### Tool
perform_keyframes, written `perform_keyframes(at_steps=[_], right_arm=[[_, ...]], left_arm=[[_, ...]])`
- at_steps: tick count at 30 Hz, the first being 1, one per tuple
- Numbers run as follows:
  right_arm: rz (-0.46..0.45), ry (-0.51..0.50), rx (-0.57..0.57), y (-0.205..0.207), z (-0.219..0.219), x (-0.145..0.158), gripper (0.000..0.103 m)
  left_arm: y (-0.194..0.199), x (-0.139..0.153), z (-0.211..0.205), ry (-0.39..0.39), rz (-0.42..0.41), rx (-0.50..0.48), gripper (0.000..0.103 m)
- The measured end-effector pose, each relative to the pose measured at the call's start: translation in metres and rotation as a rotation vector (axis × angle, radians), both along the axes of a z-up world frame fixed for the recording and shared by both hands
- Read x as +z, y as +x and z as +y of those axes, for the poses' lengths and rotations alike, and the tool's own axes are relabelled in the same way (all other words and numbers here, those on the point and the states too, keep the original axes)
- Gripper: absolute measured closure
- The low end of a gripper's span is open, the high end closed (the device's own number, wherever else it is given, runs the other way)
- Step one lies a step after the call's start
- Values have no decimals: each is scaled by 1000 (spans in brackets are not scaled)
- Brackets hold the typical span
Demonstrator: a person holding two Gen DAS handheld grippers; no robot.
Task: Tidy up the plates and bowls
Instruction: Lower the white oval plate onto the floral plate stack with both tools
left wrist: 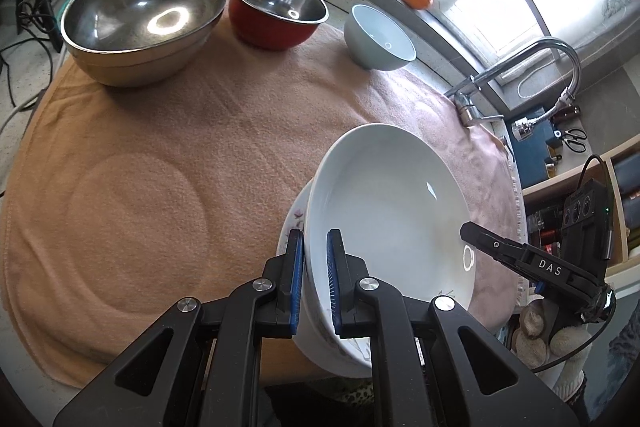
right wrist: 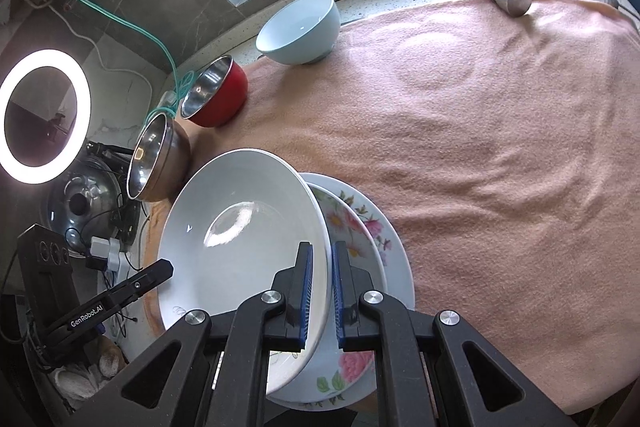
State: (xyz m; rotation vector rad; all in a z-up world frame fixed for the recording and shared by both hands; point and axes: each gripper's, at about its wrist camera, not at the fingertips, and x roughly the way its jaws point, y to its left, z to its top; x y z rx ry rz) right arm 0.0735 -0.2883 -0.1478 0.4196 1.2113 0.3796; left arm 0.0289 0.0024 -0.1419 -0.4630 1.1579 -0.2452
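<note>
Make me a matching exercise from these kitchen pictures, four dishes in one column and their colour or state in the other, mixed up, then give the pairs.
Things:
1. large bowl
2. middle bowl
3. small bowl
4. white plate

Descriptions:
A. pale blue, nearest the window sill
B. gripped at its rim by both grippers
C. bare steel inside and out
D. steel inside, red outside

Pairs: 1-C, 2-D, 3-A, 4-B. The left gripper and right gripper each pinch the plate's rim.
</note>
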Motion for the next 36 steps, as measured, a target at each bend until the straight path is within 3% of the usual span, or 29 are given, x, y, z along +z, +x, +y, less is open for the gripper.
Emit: perform_keyframes(at_steps=[36], right_arm=[[31,-38,-31,-16,-14,-18,94]], left_arm=[[-1,-16,-16,29,38,-45,93]])
